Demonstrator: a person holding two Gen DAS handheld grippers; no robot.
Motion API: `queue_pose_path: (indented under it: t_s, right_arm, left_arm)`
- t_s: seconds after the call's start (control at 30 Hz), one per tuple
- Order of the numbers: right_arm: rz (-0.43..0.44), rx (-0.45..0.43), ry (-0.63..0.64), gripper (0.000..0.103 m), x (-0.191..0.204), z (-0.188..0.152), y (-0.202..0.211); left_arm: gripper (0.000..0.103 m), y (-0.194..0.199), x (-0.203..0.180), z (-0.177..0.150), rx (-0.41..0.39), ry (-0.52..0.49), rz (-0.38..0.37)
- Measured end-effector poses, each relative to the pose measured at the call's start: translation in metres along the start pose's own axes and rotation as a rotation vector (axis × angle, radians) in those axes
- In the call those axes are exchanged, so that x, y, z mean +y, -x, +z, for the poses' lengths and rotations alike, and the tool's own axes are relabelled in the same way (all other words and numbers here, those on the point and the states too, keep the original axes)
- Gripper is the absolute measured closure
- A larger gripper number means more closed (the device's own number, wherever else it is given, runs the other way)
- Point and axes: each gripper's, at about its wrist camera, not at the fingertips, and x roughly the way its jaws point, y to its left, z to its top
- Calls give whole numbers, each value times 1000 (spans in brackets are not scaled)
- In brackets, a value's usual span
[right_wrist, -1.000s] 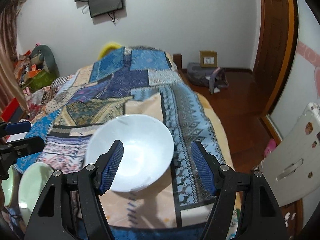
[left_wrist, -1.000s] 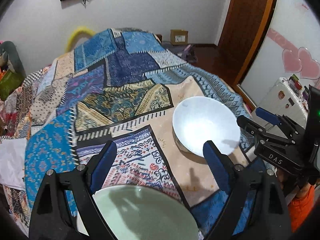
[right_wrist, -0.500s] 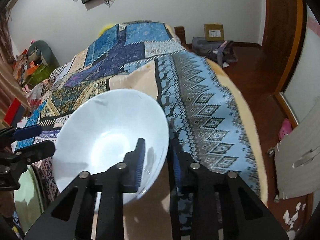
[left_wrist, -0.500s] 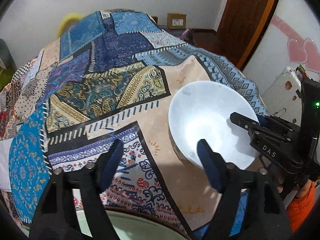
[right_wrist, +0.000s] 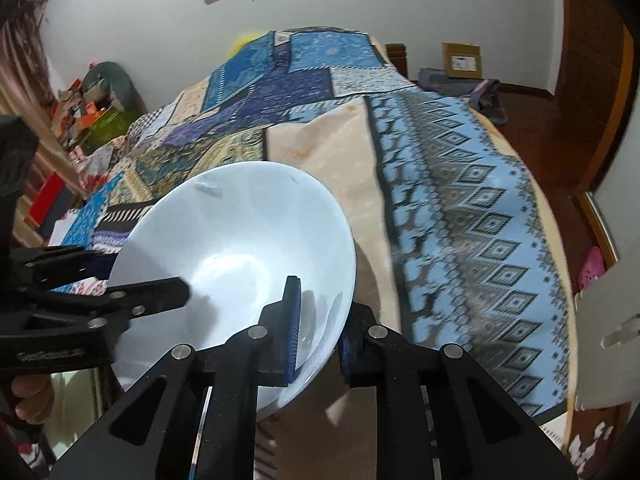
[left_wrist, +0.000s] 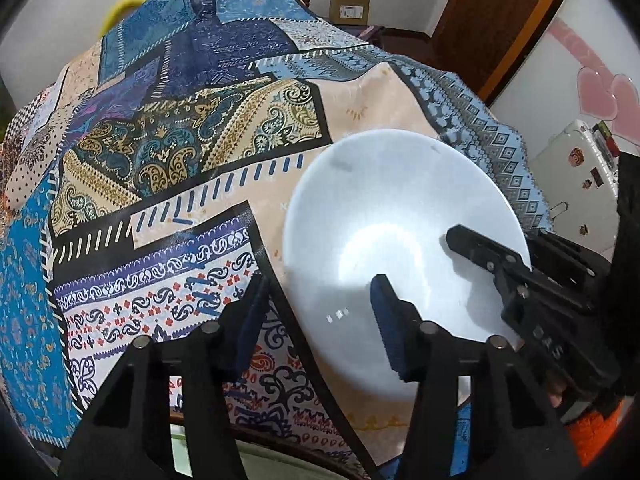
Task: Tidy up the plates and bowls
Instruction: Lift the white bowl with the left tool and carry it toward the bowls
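Right hand-held gripper (right_wrist: 318, 322) tight on white bowl (right_wrist: 240, 240) near rim

We see white bowl (right_wrist: 240, 248) upright, empty, glossy, near bed's (right_wrist: 460, 200) front edge; pale green dish (left_wrist: 280, 464) beyond that edge.

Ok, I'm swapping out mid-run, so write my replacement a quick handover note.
Right gripper: shut on the white bowl, fingers pinching its near rim.
Left gripper: fingers closing astride the bowl's opposite rim, not yet pressing.
Bowl sits on the patchwork cloth; a pale green dish lies at the near edge.
Done: bowl gripped. Left: lift it and stack the dishes.
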Motion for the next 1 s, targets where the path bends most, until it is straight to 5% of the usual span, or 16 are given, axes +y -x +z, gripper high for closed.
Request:
queue_pose_path:
  t_s: [0.13, 0.27, 1.0]
  right_arm:
    - [15, 4, 15, 88, 8, -3, -1]
    - [13, 3, 9, 88, 11, -4, -1]
    - [25, -83, 21, 89, 47, -3, 58]
  left_arm:
    - [70, -4, 2, -4, 21, 14, -14]
    - [74, -1, 1, -9, 7, 2, 9]
    - [76, 82, -6, -40, -99, 4, -4]
